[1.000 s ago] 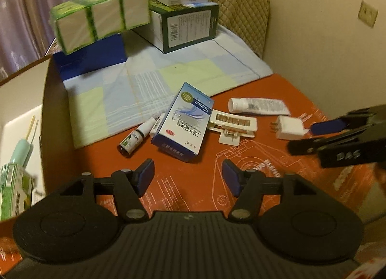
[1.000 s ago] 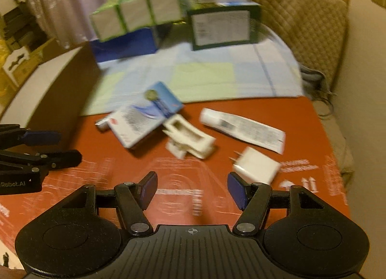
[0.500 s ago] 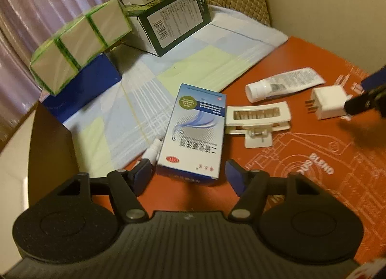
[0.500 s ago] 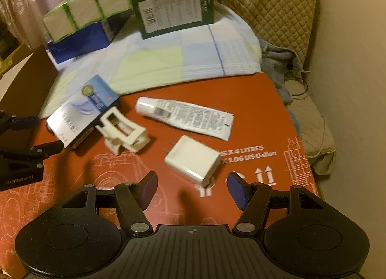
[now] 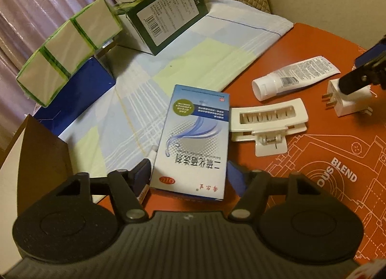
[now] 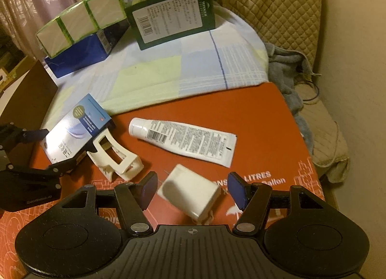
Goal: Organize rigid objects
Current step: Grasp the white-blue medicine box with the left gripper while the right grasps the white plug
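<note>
The blue-and-white box point(image 5: 193, 143) lies flat where the orange mat meets the checked cloth point(image 5: 183, 61), and the left gripper point(image 5: 190, 175) has come down until its open jaws straddle the near end, not yet pressing. The right gripper point(image 6: 193, 189) likewise now brackets the white charger point(image 6: 190, 194), jaws apart. A white clip point(image 5: 267, 122) beside the box and a tube point(image 6: 183, 141) crowd both grasps.

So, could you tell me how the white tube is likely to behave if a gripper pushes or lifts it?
The tube lies flat with a crimped tail, so it probably slides rather than rolls far. Its body looks soft, so it may dent under the pads and sag if it is held by the tail. The round cap looks like the stiffest place to grip.
</note>
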A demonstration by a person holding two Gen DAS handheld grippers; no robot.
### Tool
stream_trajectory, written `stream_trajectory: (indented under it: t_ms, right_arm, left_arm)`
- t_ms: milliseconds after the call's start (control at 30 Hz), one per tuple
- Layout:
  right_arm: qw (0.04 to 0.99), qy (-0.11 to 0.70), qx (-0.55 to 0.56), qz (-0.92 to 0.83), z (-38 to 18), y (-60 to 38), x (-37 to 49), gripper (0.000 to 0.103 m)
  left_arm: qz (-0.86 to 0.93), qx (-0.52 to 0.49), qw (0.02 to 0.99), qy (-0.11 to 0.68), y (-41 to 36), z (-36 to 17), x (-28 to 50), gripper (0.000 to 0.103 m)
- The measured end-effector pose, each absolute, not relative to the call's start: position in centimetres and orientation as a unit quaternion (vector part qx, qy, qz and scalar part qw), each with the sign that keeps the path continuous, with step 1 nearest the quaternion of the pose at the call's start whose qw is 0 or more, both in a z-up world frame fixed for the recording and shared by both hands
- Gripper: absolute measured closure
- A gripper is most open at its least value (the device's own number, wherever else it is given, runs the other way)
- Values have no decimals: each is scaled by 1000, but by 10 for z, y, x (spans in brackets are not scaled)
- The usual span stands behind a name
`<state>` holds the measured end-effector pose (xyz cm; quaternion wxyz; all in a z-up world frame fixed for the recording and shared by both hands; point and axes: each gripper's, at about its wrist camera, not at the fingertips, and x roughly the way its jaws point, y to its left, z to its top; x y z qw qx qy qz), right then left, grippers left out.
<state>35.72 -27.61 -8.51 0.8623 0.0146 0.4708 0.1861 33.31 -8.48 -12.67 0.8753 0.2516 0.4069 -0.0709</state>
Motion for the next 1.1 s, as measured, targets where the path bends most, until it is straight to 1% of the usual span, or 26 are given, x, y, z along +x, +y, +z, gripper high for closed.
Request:
stream_trajectory:
  t_ms: [267, 300, 333, 367, 433, 533, 733, 867, 1000, 1100]
  right_arm:
    - [854, 469, 10, 227, -96, -271, 363, 43]
    - [853, 469, 8, 230, -96, -272, 362, 46]
    - [852, 469, 6, 232, -97, -272, 360, 53]
    - [851, 471, 3, 233, -97, -272, 359, 55]
    - [845, 477, 8, 240, -97, -274, 356, 59]
    - [838, 486, 4, 250, -98, -274, 346, 61]
    - [826, 496, -3, 267, -100, -264, 321, 61]
    - [830, 500, -5, 248, -98, -257, 316, 61]
    - [836, 497, -13, 231, -96, -250, 321, 50]
    - [837, 497, -26, 230, -99, -241, 324, 50]
  left_arm:
    - [-74, 221, 885, 403, -82, -119, 319, 40]
    - [-73, 215, 886, 405, -82, -118, 316, 40]
    - [-71, 209, 886, 407, -81, -117, 312, 40]
    - [-70, 201, 887, 409, -81, -116, 307, 40]
    - [-69, 189, 887, 415, -80, -114, 298, 40]
    - [-60, 166, 888, 425, -77, -115, 283, 40]
    - [-38, 111, 886, 448, -66, -118, 259, 41]
    - [-33, 85, 878, 469, -60, -122, 258, 41]
    - [-33, 68, 876, 476, -57, -120, 265, 41]
    - [-34, 62, 873, 482, -57, -120, 274, 40]
